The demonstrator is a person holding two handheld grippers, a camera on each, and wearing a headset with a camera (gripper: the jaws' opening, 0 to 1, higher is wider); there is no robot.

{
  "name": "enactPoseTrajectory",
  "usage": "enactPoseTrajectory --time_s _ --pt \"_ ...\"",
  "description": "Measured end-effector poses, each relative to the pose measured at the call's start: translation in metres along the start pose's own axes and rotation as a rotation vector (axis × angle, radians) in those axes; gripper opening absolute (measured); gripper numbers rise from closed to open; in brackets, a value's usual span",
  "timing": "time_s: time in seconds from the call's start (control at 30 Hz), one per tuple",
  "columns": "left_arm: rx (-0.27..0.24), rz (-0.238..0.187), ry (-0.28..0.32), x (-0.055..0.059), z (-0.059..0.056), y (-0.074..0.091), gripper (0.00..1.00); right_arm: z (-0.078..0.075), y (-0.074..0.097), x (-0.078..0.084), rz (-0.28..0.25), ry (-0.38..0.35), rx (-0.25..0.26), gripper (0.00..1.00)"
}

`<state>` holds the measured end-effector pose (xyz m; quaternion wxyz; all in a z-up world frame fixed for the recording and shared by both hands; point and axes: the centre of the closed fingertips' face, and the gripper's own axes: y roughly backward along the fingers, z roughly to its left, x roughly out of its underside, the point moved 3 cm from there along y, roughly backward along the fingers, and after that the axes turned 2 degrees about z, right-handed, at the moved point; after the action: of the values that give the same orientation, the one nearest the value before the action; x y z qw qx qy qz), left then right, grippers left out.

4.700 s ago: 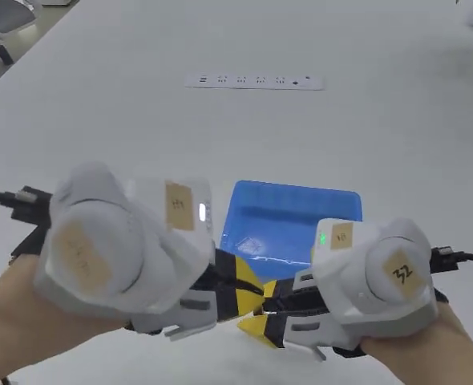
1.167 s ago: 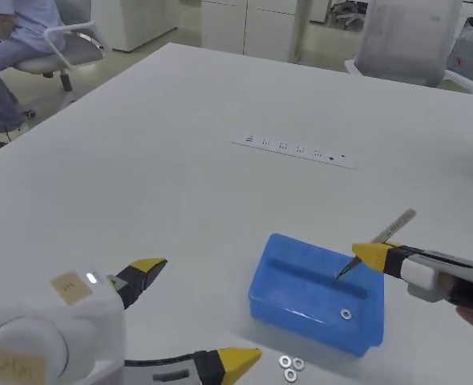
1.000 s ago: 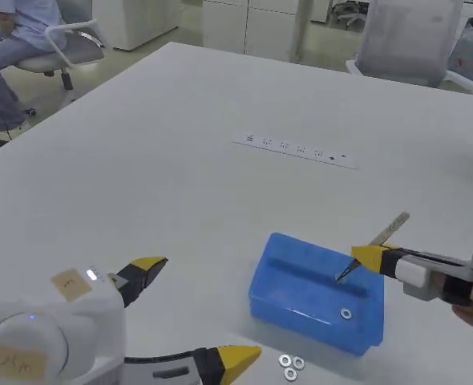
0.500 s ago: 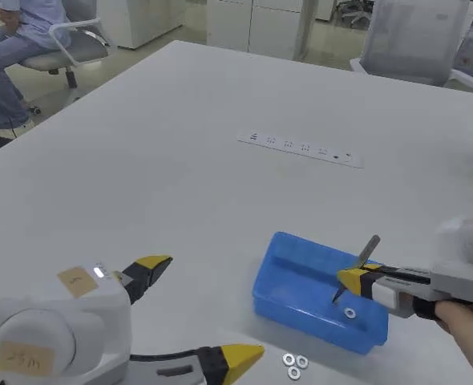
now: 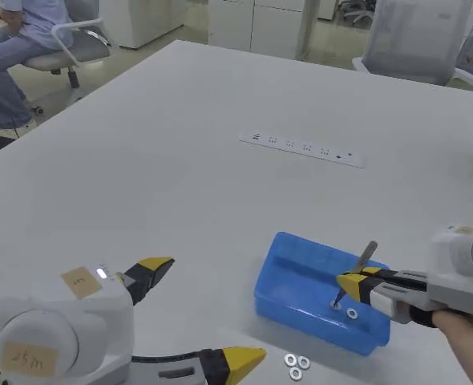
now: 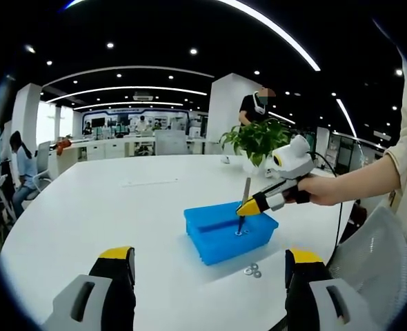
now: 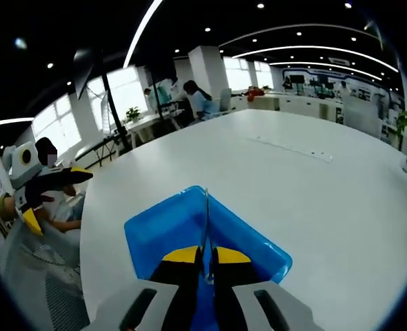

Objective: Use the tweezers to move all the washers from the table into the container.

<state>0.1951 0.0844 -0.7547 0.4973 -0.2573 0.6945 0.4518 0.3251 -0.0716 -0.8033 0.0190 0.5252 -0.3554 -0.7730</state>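
A blue container [image 5: 301,318] stands on the white table with one washer [image 5: 353,314] lying inside. Three washers [image 5: 295,366] sit together on the table just in front of it. My right gripper [image 5: 350,287] is shut on the metal tweezers [image 5: 363,258], whose tips point down into the container close to the washer inside. In the right gripper view the tweezers [image 7: 206,221] rise between the closed jaws of that gripper [image 7: 207,256] over the container [image 7: 143,229]. My left gripper [image 5: 210,310] hangs open and holds nothing, left of the container [image 6: 217,248] and the loose washers [image 6: 252,270].
A white power strip [image 5: 301,148] lies farther back on the table. Office chairs and a seated person [image 5: 20,40] are beyond the table's far left edge. A potted plant [image 6: 255,141] stands at the table's other end.
My right gripper has come down and nearer with the tweezers, so their tips now dip into the container beside the washer. The left gripper has stayed open in place.
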Motion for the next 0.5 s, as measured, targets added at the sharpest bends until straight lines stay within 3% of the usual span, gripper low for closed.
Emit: enactPoseTrajectory --time_s 0.2,0.5 --pt "0.002 0.002 0.002 0.000 0.000 0.000 0.92 0.008 0.009 -0.008 -0.045 -0.022 -0.016 0.03" --pt "0.006 0.000 0.005 0.000 0.000 0.000 0.92 0.028 0.030 -0.029 -0.152 -0.033 -0.063 0.03"
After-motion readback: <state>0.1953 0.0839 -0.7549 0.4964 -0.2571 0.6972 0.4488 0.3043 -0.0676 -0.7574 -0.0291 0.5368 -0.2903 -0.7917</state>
